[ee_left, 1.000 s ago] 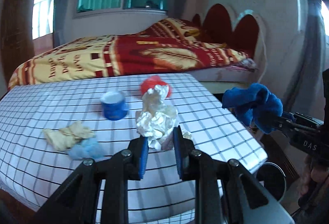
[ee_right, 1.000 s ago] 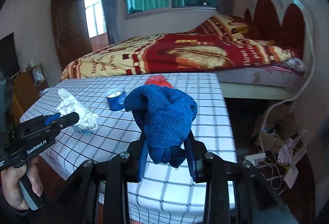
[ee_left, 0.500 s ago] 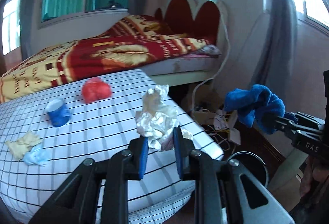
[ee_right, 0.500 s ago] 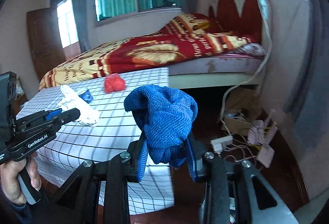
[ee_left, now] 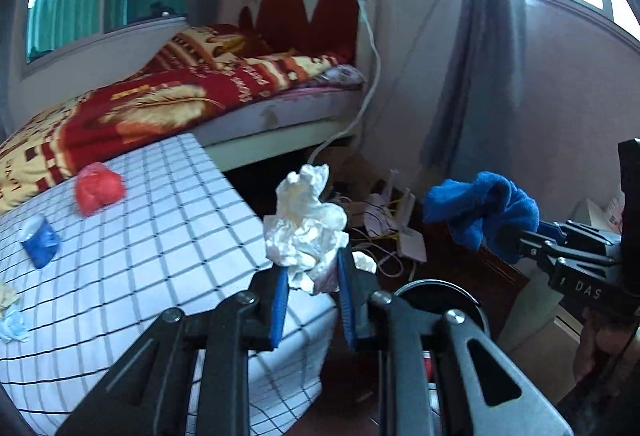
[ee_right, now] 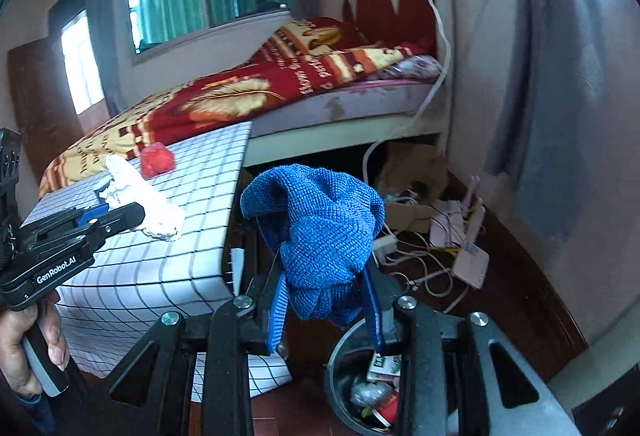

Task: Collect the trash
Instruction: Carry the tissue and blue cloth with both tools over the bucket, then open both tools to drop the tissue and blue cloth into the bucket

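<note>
My left gripper (ee_left: 312,272) is shut on a crumpled white paper wad (ee_left: 306,228), held past the right edge of the checked table (ee_left: 160,236). My right gripper (ee_right: 324,288) is shut on a bunched blue cloth (ee_right: 320,236); the left wrist view shows that blue cloth (ee_left: 480,208) at the right. Below both sits a dark round trash bin (ee_right: 340,368) on the floor, with wrappers inside; in the left wrist view only the bin's rim (ee_left: 436,286) shows behind my fingers. A red wad (ee_left: 98,188), a blue cup (ee_left: 40,242), and pale scraps (ee_left: 12,316) lie on the table.
A bed (ee_left: 180,104) with a red and yellow blanket stands behind the table. Cables, routers and a cardboard box (ee_right: 440,220) clutter the floor by the wall. A grey curtain (ee_right: 552,76) hangs at the right. A hand (ee_right: 24,348) grips the left handle.
Both grippers swung to the right, off the table top toward its right edge and the floor. The bin has come into view beneath them. Both grips are unchanged.
</note>
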A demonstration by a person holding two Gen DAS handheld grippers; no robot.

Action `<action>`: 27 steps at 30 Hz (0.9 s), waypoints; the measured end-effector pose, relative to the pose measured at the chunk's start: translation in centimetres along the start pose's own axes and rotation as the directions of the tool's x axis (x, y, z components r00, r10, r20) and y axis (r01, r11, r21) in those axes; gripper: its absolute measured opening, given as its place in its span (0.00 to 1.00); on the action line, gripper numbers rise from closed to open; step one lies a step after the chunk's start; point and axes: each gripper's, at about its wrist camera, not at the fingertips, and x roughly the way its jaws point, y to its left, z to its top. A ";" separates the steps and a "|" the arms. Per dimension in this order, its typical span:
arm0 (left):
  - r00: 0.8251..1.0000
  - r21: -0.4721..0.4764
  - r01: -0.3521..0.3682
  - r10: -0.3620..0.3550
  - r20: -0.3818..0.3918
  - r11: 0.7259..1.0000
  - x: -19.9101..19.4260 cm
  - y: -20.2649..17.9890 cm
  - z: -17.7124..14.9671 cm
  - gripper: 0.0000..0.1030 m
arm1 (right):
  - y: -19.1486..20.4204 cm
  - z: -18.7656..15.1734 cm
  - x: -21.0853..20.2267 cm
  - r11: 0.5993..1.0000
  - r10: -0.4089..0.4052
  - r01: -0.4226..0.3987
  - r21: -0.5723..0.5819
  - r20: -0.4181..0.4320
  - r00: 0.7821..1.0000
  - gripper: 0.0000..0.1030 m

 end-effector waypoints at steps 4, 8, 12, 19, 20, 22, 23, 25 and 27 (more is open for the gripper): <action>0.999 0.019 0.041 -0.040 -0.025 0.999 1.3 -2.1 -0.5 0.23 | -2.2 -0.9 -0.1 0.999 -0.034 0.035 0.031 -0.015 0.999 0.34; 0.995 0.041 0.089 -0.087 -0.059 0.995 2.7 -4.4 -1.2 0.23 | -3.8 -2.0 -0.1 0.996 -0.067 0.069 0.055 -0.037 0.997 0.34; 0.987 0.058 0.136 -0.130 -0.097 0.989 4.2 -6.5 -2.0 0.23 | -5.8 -3.6 0.1 0.991 -0.100 0.106 0.076 -0.075 0.992 0.34; 0.961 0.073 0.219 -0.202 -0.190 0.973 7.3 -9.6 -4.2 0.23 | -9.0 -6.8 1.0 0.981 -0.158 0.173 0.087 -0.154 0.975 0.34; 0.957 0.070 0.230 -0.212 -0.200 0.971 7.7 -9.9 -4.4 0.23 | -9.4 -7.3 1.3 0.979 -0.163 0.180 0.092 -0.169 0.972 0.34; 0.948 0.065 0.251 -0.231 -0.220 0.966 8.5 -10.4 -4.8 0.23 | -10.1 -8.3 1.7 0.978 -0.162 0.184 0.100 -0.192 0.968 0.34; 0.942 0.065 0.260 -0.239 -0.235 0.963 9.0 -10.8 -5.1 0.23 | -10.3 -8.8 1.8 0.977 -0.165 0.188 0.099 -0.206 0.965 0.34; 0.932 0.062 0.280 -0.256 -0.256 0.958 9.8 -11.3 -5.5 0.23 | -10.6 -9.4 2.2 0.976 -0.167 0.193 0.096 -0.228 0.959 0.34; 0.921 0.067 0.290 -0.259 -0.291 0.955 10.8 -12.1 -6.2 0.23 | -11.1 -10.3 2.8 0.976 -0.168 0.198 0.095 -0.257 0.952 0.34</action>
